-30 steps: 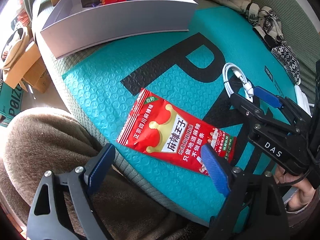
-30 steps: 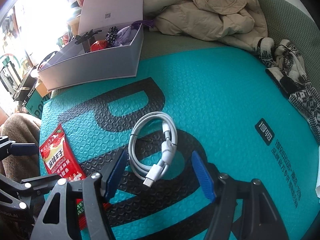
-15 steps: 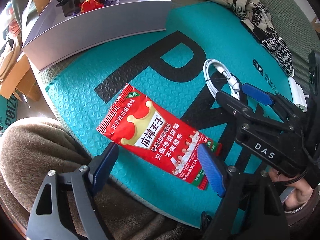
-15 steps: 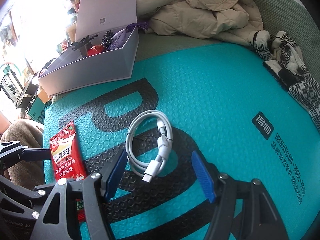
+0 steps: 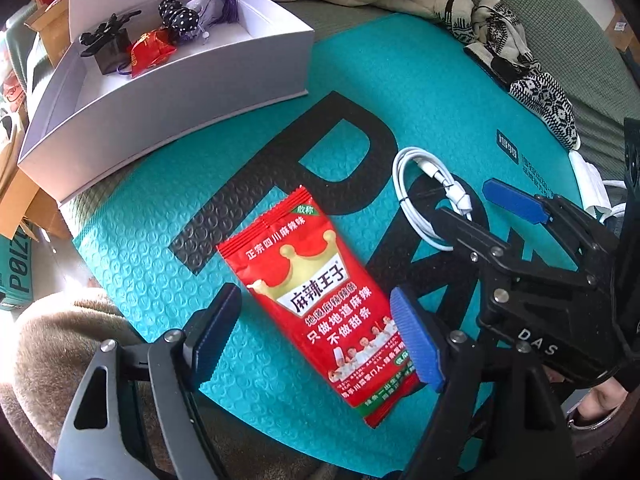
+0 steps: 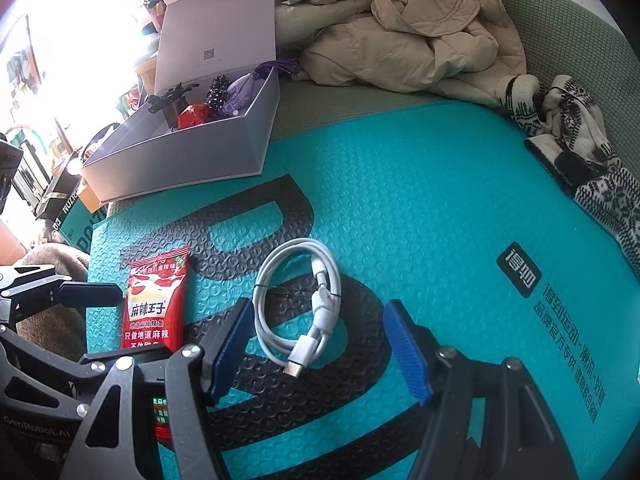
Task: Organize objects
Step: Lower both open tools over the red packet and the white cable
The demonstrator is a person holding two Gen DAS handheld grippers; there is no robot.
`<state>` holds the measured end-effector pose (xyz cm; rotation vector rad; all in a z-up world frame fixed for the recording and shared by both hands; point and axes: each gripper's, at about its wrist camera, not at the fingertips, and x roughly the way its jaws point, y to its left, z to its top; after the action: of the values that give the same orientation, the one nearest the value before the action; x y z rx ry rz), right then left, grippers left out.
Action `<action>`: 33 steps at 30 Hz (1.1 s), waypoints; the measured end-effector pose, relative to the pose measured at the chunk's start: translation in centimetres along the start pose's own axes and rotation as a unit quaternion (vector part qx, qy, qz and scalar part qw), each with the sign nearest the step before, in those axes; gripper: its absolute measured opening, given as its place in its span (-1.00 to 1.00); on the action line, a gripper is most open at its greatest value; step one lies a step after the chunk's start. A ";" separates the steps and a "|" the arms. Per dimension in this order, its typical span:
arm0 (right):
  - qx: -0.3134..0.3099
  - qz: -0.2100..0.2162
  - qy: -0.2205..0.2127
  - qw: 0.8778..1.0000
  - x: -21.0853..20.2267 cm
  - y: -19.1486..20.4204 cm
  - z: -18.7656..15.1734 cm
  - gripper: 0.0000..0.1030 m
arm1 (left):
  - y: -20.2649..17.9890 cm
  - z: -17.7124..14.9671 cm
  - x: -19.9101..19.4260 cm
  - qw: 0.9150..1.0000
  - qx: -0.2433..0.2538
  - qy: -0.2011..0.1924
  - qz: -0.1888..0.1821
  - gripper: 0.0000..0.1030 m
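Observation:
A red snack packet [image 5: 326, 304] [image 6: 154, 306] lies flat on the teal bubble mailer [image 5: 168, 216] [image 6: 420, 184]. My left gripper [image 5: 320, 340] hangs over the packet's lower half; its jaws are closing, one blue pad on each side, neither pressing on it. A coiled white cable [image 5: 430, 196] [image 6: 304, 304] lies to the packet's right. My right gripper [image 6: 320, 352] stands open just in front of the cable, with nothing between its fingers. The open white box [image 5: 168, 92] [image 6: 180, 164] at the back left holds several small items.
A beige jacket [image 6: 404, 28] is piled at the back. Patterned knit mittens [image 5: 516, 64] [image 6: 576, 152] lie at the mailer's right edge. A brown fleece [image 5: 60, 344] lies at the near left. Cardboard boxes [image 5: 24, 200] stand left of the couch. A white charger [image 5: 592, 184] rests at the far right.
The left gripper has shifted over the packet, which now lies between its pads, and its jaws have narrowed. The right gripper has stayed over the cable.

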<state>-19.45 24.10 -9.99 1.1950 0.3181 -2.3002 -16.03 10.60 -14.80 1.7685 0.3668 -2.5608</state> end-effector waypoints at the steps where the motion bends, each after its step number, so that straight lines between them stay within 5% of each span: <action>1: -0.004 0.000 0.000 1.000 0.1 0.1 0.0 0.32 | -0.1 -0.1 -0.1 1.000 -0.001 0.003 0.002 0.48; 5: -0.028 0.002 0.011 1.000 0.8 0.6 0.1 0.27 | -0.1 -1.5 -0.8 1.000 -0.010 0.010 -0.011 0.48; 8: -0.029 0.020 0.010 0.999 0.9 0.8 0.0 -0.04 | -0.3 -2.3 -1.1 1.000 -0.006 0.019 -0.004 0.48; 18: -0.037 0.002 0.011 0.999 0.1 1.0 -0.9 -0.08 | -0.2 -3.5 -1.6 0.999 -0.013 0.020 -0.028 0.48; 33: -0.014 -0.011 0.037 0.999 -1.6 -0.2 -2.6 -0.08 | -2.1 -3.3 -0.4 0.999 0.037 0.013 0.025 0.65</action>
<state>-17.04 25.94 -10.24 1.2705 0.3901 -2.2663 -13.13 13.25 -15.19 1.8111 0.2284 -2.5529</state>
